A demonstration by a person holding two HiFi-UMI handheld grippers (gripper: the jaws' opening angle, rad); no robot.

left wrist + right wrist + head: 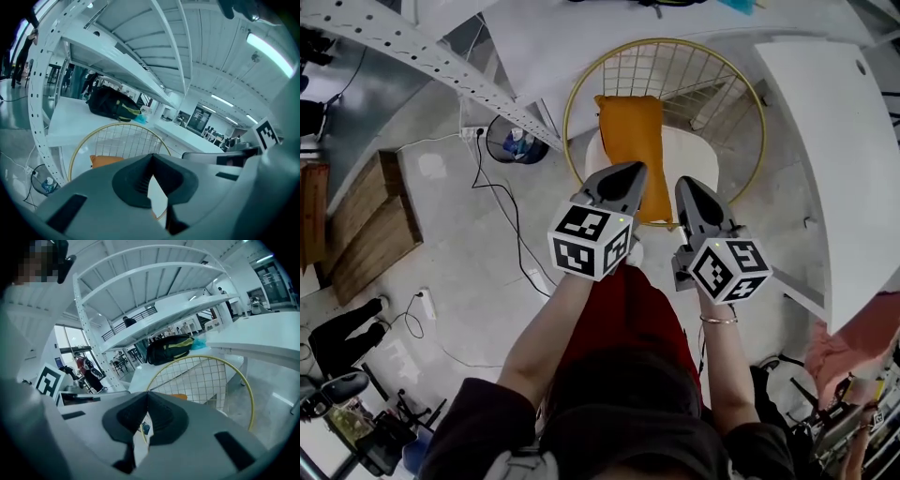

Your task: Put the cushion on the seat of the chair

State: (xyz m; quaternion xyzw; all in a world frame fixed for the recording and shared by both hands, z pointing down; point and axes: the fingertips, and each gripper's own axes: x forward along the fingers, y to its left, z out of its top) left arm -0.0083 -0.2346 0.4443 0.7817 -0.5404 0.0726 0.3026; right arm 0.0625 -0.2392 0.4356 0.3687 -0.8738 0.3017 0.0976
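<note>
The orange cushion [630, 150] lies on the white seat [698, 161] of the chair, its far end up against the gold wire back [572, 103]. Both grippers hang above the seat's near edge, apart from the cushion. My left gripper [630, 174] is shut with nothing in it, over the cushion's near end. My right gripper [687, 189] is beside it, also shut and empty. In the left gripper view the jaws [151, 157] meet, with the cushion [105, 161] and wire back [117, 138] beyond. The right gripper view shows shut jaws [147, 394] and a sliver of cushion [180, 396].
A white table [834, 141] stands to the right of the chair. A perforated white shelf beam [422, 56] crosses the upper left. A small fan [516, 142], cables [502, 202] and wooden boards [370, 225] lie on the floor. A black backpack [110, 105] sits on the far table.
</note>
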